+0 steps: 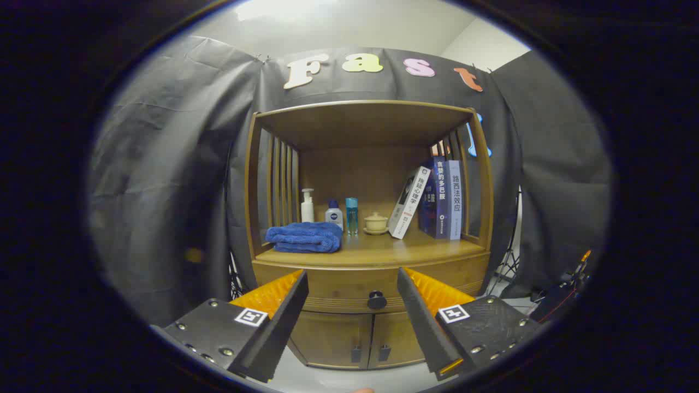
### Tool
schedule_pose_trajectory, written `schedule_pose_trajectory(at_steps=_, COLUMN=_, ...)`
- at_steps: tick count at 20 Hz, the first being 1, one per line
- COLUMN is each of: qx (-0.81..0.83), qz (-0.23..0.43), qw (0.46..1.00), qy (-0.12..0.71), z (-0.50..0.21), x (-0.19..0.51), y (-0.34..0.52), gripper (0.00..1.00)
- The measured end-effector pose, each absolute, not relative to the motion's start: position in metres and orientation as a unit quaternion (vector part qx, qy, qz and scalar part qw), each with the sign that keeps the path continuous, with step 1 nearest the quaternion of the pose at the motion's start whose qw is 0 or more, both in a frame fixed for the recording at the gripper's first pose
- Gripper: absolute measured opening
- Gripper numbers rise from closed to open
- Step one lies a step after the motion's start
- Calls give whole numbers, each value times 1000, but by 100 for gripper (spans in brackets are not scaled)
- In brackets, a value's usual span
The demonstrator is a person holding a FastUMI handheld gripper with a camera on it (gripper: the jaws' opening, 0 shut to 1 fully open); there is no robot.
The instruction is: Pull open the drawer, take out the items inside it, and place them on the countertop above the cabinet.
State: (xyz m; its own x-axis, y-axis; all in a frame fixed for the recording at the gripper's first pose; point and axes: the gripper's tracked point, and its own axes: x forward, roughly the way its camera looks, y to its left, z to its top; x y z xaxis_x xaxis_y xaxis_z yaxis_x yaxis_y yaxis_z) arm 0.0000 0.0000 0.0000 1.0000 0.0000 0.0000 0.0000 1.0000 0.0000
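Observation:
A wooden cabinet point(371, 273) stands ahead against the booth's wall. Its drawer point(349, 286) is closed, with a dark round knob point(376, 300) at the middle of its front. My gripper point(352, 279) is open and holds nothing. The knob sits beyond the fingertips, a little right of the middle of the gap and some way off. The countertop point(377, 250) lies just above the drawer. What is inside the drawer is hidden.
On the countertop lie a folded blue towel point(304, 238), a white pump bottle point(307, 206), two small bottles point(343, 214), a lidded cup point(375, 222) and several books point(434, 199). Two small doors point(357, 338) sit below the drawer. A shelf roof point(363, 117) covers the countertop.

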Motion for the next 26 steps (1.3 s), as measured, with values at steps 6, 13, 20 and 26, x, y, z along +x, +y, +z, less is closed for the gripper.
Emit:
schedule_pose_trajectory(at_steps=6, qx=3, qz=6, qw=1000, qy=-1, z=-1, x=5, y=1, gripper=98)
schedule_pose_trajectory(at_steps=13, qx=-2, qz=5, qw=1000, qy=-5, z=-1, x=5, y=0, gripper=98)
schedule_pose_trajectory(at_steps=20, qx=1, qz=5, qw=1000, qy=-7, z=-5, x=7, y=-1, gripper=98)
schedule_pose_trajectory(at_steps=26, qx=2, qz=-4, qw=1000, qy=16, z=-31, x=16, y=-3, gripper=98)
